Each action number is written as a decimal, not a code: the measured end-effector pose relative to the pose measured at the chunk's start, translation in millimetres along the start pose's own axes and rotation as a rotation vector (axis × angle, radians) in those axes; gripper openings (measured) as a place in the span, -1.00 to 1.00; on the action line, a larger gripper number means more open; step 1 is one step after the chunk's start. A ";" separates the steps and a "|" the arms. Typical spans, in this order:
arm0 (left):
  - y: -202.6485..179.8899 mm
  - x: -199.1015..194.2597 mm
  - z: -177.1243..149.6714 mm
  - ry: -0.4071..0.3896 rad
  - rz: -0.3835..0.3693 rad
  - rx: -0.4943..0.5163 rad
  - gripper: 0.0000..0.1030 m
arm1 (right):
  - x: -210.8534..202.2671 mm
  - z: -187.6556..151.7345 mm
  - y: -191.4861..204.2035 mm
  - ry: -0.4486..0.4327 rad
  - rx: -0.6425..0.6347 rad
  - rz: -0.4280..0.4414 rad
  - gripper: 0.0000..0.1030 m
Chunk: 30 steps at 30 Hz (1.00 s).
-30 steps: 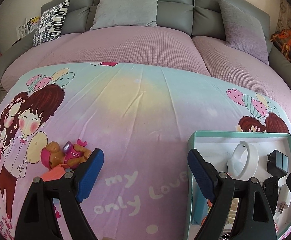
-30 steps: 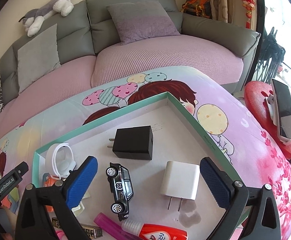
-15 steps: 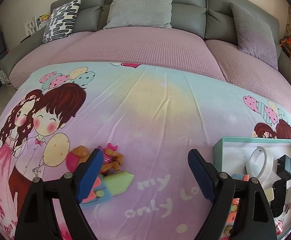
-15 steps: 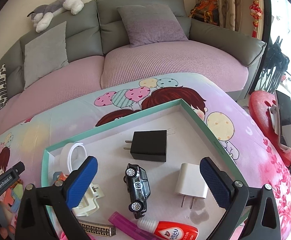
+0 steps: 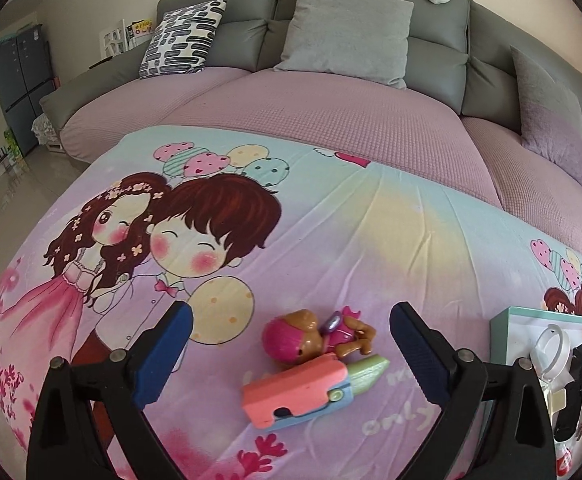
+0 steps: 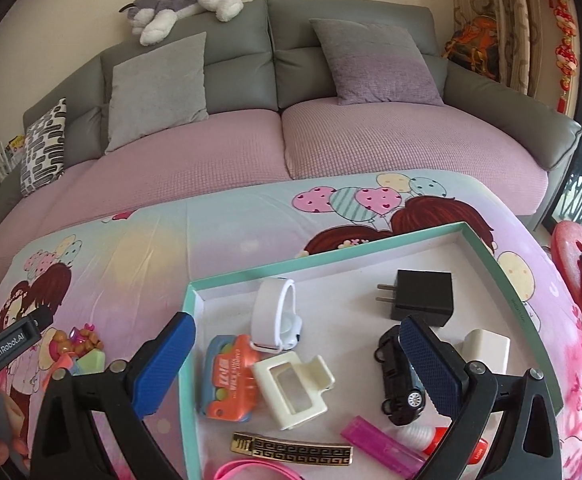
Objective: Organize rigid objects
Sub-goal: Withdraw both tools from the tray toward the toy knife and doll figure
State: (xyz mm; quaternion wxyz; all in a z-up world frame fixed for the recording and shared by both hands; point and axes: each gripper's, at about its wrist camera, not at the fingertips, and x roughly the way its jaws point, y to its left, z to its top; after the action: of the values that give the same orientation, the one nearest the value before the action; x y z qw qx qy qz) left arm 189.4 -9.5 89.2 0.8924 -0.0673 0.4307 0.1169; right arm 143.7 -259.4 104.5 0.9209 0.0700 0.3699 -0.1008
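Note:
Over the cartoon bedsheet, my left gripper hangs with its jaws opening. A pink-haired doll and a pink, blue and green toy block lie on the sheet between the fingers, untouched by the pads. My right gripper is open above the teal box. In the box lie a white wristband, an orange case, a cream clip, a black toy car, a black charger, a white charger and a gold bar.
A grey sofa with cushions curves behind the bed, and a plush husky lies on its back. A red stool holding a phone stands at the bed's right. Tiled floor drops off to the left.
Both grippers have moved left. The doll and toy block now sit between the left fingers, which stand wider apart. In the right view the car and chargers have shifted right.

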 end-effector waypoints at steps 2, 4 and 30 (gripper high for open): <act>12.7 1.2 -0.3 0.005 0.012 -0.020 0.92 | 0.4 -1.0 11.7 -0.001 -0.018 0.023 1.00; 26.6 2.5 -0.4 0.011 0.026 -0.043 0.92 | 1.7 -3.3 24.1 0.003 -0.040 0.040 1.00; 115.2 27.3 -23.8 0.129 0.046 -0.171 0.92 | 29.0 -53.6 166.3 0.140 -0.262 0.286 1.00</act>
State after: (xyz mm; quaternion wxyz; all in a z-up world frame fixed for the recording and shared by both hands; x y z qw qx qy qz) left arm 157.3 100.4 50.8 0.8507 -0.1407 0.4773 0.1692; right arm 167.8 -91.1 54.9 0.8991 0.0083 0.4293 0.0848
